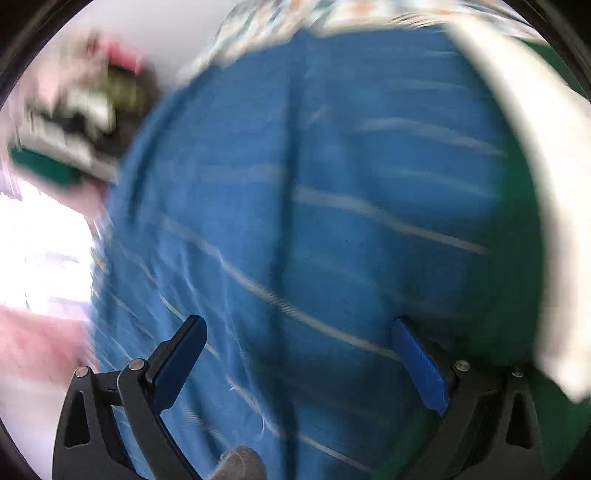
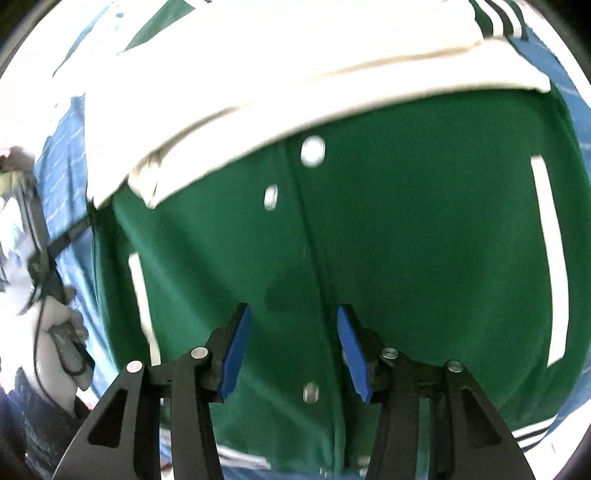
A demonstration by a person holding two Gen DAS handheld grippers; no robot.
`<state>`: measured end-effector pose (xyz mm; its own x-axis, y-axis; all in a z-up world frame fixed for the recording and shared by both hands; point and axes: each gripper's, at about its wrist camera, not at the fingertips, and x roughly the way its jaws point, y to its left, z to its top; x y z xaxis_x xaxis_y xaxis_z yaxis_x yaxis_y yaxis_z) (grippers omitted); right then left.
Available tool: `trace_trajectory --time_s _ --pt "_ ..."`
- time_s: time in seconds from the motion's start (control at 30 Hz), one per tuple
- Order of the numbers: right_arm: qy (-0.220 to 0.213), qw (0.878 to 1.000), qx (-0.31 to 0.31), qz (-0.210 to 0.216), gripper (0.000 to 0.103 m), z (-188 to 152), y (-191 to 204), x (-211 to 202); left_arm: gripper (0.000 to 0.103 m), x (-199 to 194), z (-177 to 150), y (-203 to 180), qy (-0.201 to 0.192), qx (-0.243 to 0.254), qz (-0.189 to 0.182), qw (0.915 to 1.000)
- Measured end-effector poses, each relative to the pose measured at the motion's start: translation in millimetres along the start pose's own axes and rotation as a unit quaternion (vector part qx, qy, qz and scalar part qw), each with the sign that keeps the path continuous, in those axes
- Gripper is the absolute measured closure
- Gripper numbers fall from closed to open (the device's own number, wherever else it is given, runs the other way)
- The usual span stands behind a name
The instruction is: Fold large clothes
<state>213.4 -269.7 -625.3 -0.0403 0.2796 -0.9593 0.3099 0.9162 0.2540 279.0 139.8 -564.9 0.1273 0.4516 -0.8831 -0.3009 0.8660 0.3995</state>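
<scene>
- The right gripper [image 2: 293,354] is hanging over the green jacket [image 2: 406,240], jaws parted and empty, straddling its button strip.
- The left gripper [image 1: 297,363] is hovering wide open above the blue striped sheet [image 1: 295,184], the jacket lying off to its right.

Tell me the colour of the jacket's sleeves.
The sleeves are cream-white against the green jacket body; the right wrist view shows it best.

Left wrist view badly smeared: clutter [image 1: 74,110] at upper left unreadable, patterned cloth [image 1: 266,26] cut by top edge. Green jacket [image 2: 406,229] runs off the bottom edge in right wrist view; its white sleeve [image 2: 295,74] hides the upper part. Dark object [image 2: 68,350] at left edge blurred, unidentifiable.
</scene>
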Motion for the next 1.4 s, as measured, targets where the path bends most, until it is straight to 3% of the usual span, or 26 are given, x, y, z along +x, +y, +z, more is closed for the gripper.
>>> trace_trajectory --time_s 0.1,0.2,0.3,0.4,0.43,0.53,0.63,0.73,0.8,0.9,0.97,1.07,1.13,1.2,1.27,1.3,1.33,1.4 --pt "-0.005 1.0 0.014 0.01 0.052 13.3 -6.5 -8.8 0.0 1.2 -4.9 39.2 0.019 -0.057 0.006 0.9982" --pt "-0.007 0.999 0.028 0.034 0.052 10.8 -6.3 -14.7 0.0 -25.0 -11.5 62.3 -0.001 -0.079 -0.015 0.9968" --pt "-0.007 0.998 0.037 0.043 0.052 8.3 -14.4 -21.4 0.0 -55.5 -6.4 58.3 -0.024 -0.067 -0.095 0.993" --pt "0.001 0.999 0.034 0.035 0.052 0.6 -29.2 -26.2 0.0 -63.3 0.2 17.6 0.006 -0.002 -0.188 0.9822" --pt "0.005 0.999 0.033 0.032 0.052 0.7 -31.0 -24.6 0.0 -58.7 -3.8 -2.5 0.018 0.034 -0.185 0.9821" --pt "0.009 0.999 0.036 0.019 0.052 6.7 -30.5 -12.7 0.0 -31.9 -13.2 -37.0 0.01 0.101 -0.086 0.9912" --pt "0.004 0.999 0.041 0.015 0.052 12.6 -29.3 -5.2 0.0 -7.9 -9.2 -14.0 0.021 0.032 -0.089 0.9953" --pt "0.01 0.998 0.049 0.033 0.052 14.9 -28.4 3.2 0.0 0.1 -6.9 7.5 0.037 -0.016 -0.105 0.9937" --pt "0.022 0.997 0.055 0.059 0.052 14.3 -32.6 11.4 0.0 -5.9 -11.0 5.5 0.027 0.002 -0.091 0.9955" --pt "0.034 0.996 0.057 0.064 0.053 14.5 -41.1 24.9 0.0 -27.3 -19.7 3.5 0.001 0.033 -0.072 0.9969" --pt "0.015 0.998 0.04 0.036 0.096 14.8 -42.2 21.2 0.0 -48.6 -29.3 12.5 -0.02 0.041 -0.066 0.9968" --pt "-0.036 0.999 0.025 -0.029 0.103 16.7 -46.3 2.6 0.0 -78.7 -39.2 24.0 -0.043 0.05 -0.06 0.996" --pt "0.002 0.999 0.039 0.01 0.103 18.3 -59.8 2.9 0.0 -92.6 -61.3 45.8 -0.051 0.053 -0.039 0.9965" --pt "0.016 0.998 0.051 0.04 0.1 12.9 -76.5 -10.2 0.0 -89.4 -77.3 67.3 -0.046 0.045 -0.009 0.9979" --pt "-0.002 0.999 0.044 -0.003 0.08 2.5 -92.6 -35.0 0.0 -88.3 -104.0 83.8 -0.029 0.026 0.02 0.999" --pt "-0.014 0.999 0.039 -0.022 0.058 -5.4 -103.4 -50.7 0.0 -82.5 -117.0 95.0 -0.013 0.011 0.031 0.9994" --pt "-0.021 0.998 0.042 -0.038 0.046 -13.5 -114.3 -63.2 0.0 -75.2 -129.9 104.4 0.005 -0.006 0.036 0.9993" --pt "-0.015 0.997 0.056 -0.057 0.045 -28.8 -139.1 -78.0 0.0 -65.0 -152.5 108.6 0.032 -0.021 0.047 0.9982"
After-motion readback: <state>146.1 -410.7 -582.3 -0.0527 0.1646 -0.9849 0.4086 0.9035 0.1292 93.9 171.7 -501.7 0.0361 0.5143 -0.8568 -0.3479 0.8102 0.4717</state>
